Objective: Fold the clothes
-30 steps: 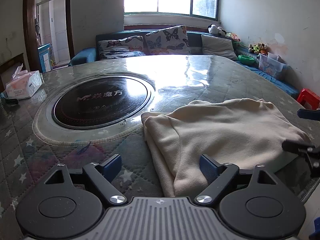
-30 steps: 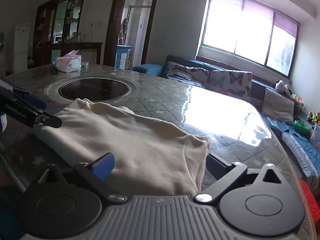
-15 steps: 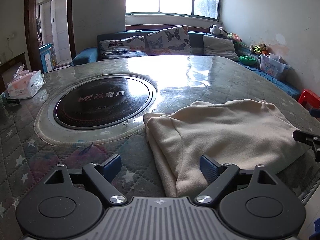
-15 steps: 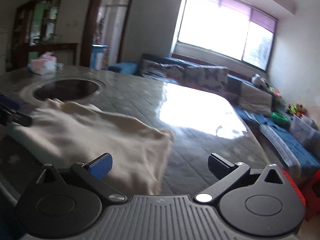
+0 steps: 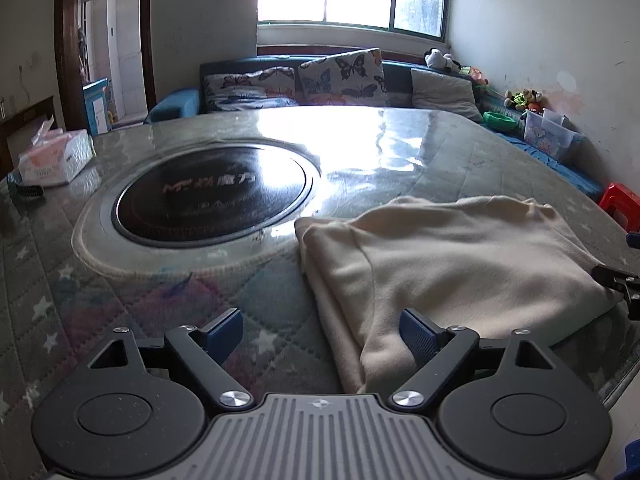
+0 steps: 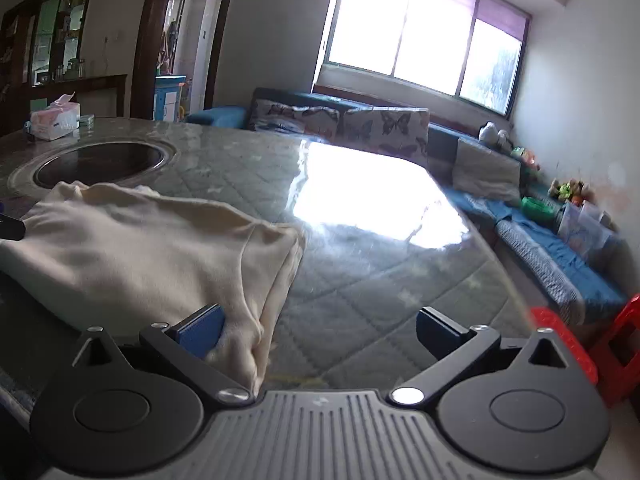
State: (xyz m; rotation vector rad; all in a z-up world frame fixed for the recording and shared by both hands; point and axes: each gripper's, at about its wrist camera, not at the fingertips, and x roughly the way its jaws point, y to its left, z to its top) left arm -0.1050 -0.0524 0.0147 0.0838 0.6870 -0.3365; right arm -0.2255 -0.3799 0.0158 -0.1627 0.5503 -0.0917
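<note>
Both tools gape wide, holding nothing: the left tool [image 5: 322,330] straddles the near corner of the folded cream garment [image 5: 448,264] (its right finger against the cloth), the right tool [image 6: 320,330] its other corner, on the quilted worktop [image 5: 120,300].

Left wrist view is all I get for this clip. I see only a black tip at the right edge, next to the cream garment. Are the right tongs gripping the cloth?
Observer: No. In the right wrist view, the right tongs are open, with the cream garment corner lying loose between them.
Reviewer: Where does each finger sit?
Observer: The blue pad is right beside the cloth. The other finger is over bare table.
Reviewer: What does that side of the garment look like?
Observer: The side edge shows stacked layers, roughly lined up.
</note>
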